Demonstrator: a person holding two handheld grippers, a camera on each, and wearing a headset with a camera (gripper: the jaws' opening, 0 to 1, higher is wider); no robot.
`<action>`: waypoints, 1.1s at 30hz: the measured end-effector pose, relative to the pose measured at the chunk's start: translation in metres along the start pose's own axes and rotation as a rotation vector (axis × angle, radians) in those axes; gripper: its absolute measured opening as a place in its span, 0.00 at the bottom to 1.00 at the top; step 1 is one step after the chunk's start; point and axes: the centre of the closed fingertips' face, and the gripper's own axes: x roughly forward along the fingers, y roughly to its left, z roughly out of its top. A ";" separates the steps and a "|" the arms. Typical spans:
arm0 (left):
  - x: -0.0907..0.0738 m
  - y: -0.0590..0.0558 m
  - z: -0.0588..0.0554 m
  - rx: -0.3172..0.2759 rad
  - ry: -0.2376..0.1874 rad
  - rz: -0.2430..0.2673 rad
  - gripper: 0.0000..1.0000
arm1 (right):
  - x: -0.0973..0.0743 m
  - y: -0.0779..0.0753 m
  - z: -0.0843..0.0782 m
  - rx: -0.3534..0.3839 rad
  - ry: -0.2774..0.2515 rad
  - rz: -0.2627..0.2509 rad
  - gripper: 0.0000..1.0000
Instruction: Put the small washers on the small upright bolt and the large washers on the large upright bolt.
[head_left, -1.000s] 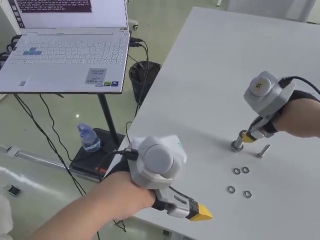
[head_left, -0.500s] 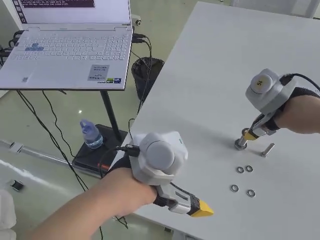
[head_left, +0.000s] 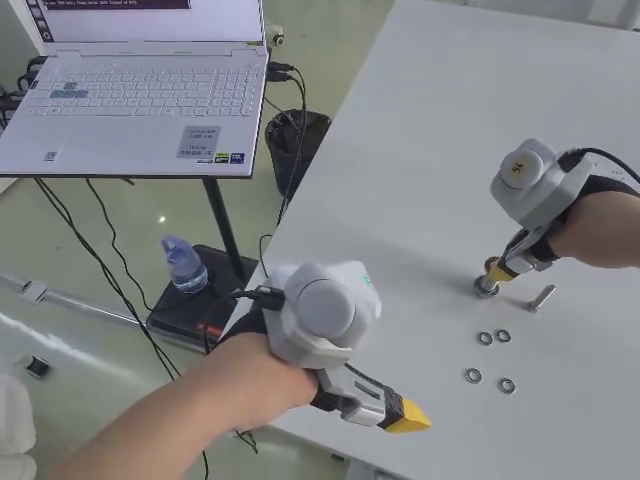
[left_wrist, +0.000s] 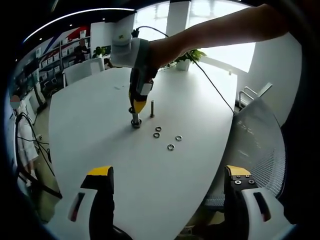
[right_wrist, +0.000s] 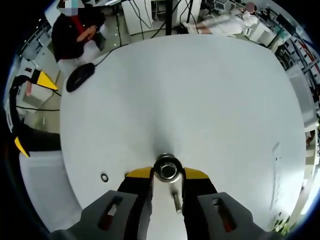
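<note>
The large upright bolt (head_left: 486, 288) (left_wrist: 135, 121) stands on the white table (head_left: 430, 150). My right gripper (head_left: 496, 270) (right_wrist: 167, 173) is over its top, jaws close on a large metal washer (right_wrist: 166, 167) at the bolt's tip. Just to the right stands the small bolt (head_left: 541, 297) (left_wrist: 152, 108). Several small washers (head_left: 485, 338) (left_wrist: 170, 147) lie loose in front of the bolts. Near the table's front edge my left gripper (head_left: 405, 416) (left_wrist: 168, 175) is held wide open with nothing between its jaws.
An open laptop (head_left: 140, 100) sits on a stand left of the table, with cables, a black bin (head_left: 290, 135) and a water bottle (head_left: 185, 265) on the floor. A mesh chair (left_wrist: 255, 145) stands by the table's edge. A person (right_wrist: 75, 27) sits beyond the table.
The head camera has shifted a little. My right gripper stays at the top of the large bolt and my left gripper stays open near the front edge.
</note>
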 end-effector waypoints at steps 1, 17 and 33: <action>0.000 0.000 0.000 0.003 0.001 0.000 0.91 | 0.000 0.001 0.000 0.001 0.001 0.001 0.21; 0.003 0.000 -0.003 -0.002 0.008 -0.012 0.91 | 0.017 0.000 -0.005 -0.020 0.035 0.007 0.21; 0.006 0.000 0.000 -0.002 0.001 -0.019 0.91 | 0.032 0.003 -0.008 -0.028 0.056 0.018 0.21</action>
